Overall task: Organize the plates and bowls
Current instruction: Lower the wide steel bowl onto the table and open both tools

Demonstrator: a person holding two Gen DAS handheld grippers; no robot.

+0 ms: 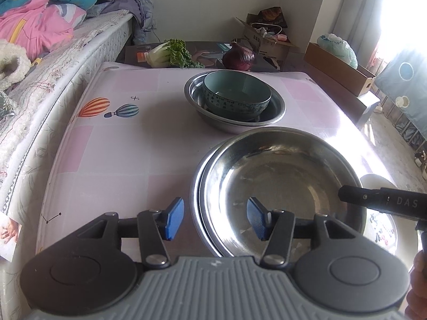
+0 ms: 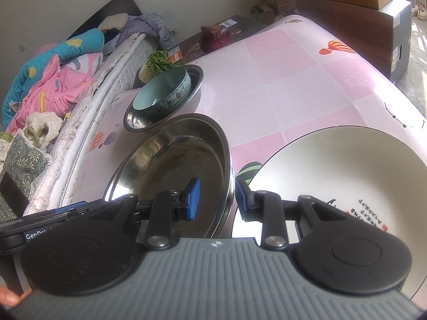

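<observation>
Left wrist view: left gripper [image 1: 215,219] is seen nearest, jaws roughly half open, straddling the near-left rim of the steel plates; neither pad is seen pressing the rim, so nothing is held.
Right wrist view: right gripper [image 2: 216,198] is seen with jaws narrowly parted either side of the same stack's right rim; a slight gap seems to be left at each pad, so the rim is judged not gripped.
Steel plates [image 1: 280,186]: two nested, one rim showing just outside the other, resting on the table [image 1: 120,146]; judged stacked so that like goes with like.
White plate [image 2: 347,181]: printed with characters, set just beside the steel stack on its right, partly under the right gripper; judged next for sorting.
Steel bowl [image 1: 277,112]: placed farther back, mid-table, apart from the stack.
Blue-green bowl [image 1: 237,93]: seated inside the steel bowl, tilted against its wall; bowls are judged gathered apart from plates.
Beyond table edge: leafy greens [image 1: 173,53] and red cabbage [image 1: 238,57] on a dark surface.
Left side: bed [image 1: 53,61] with heaped bedding.
</observation>
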